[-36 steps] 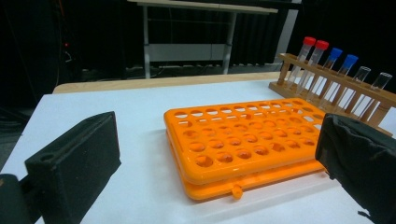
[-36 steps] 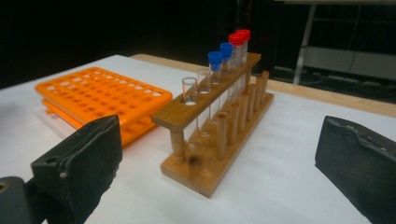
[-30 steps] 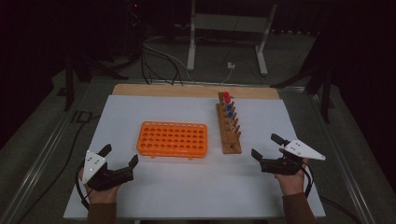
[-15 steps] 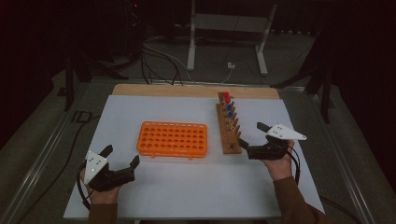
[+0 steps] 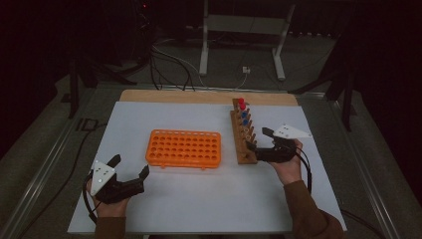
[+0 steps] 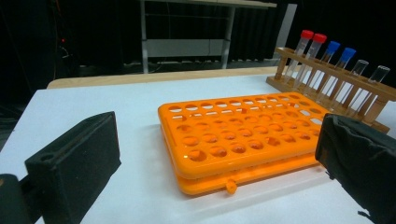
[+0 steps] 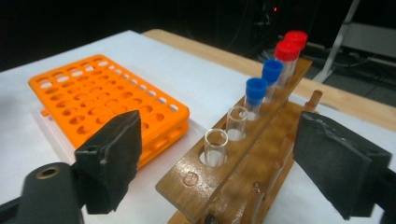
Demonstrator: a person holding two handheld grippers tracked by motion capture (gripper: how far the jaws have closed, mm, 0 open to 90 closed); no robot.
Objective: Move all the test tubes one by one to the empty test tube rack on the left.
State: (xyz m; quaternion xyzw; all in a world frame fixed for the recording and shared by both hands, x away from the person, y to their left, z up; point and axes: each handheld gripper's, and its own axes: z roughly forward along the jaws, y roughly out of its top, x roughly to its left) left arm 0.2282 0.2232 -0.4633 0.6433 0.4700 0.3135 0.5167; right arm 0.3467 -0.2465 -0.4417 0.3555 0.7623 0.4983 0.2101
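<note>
An orange tube rack (image 5: 184, 148) with many empty holes lies mid-table; it also appears in the left gripper view (image 6: 243, 130) and the right gripper view (image 7: 107, 93). To its right stands a wooden rack (image 5: 244, 137) holding two red-capped tubes (image 7: 292, 46), two blue-capped tubes (image 7: 264, 79) and two uncapped clear tubes (image 7: 216, 147). My right gripper (image 5: 259, 139) is open, its jaws straddling the near end of the wooden rack (image 7: 261, 154) without touching a tube. My left gripper (image 5: 130, 166) rests open near the front left, short of the orange rack, with nothing between its jaws.
The white table top (image 5: 209, 199) has free room in front of both racks. A wooden board edge (image 5: 199, 96) runs along the back. Beyond it stand a metal frame (image 5: 239, 45) and floor cables (image 5: 169, 64).
My right gripper has moved left and forward from the table's right side to the near end of the wooden rack. The left gripper has stayed almost still.
</note>
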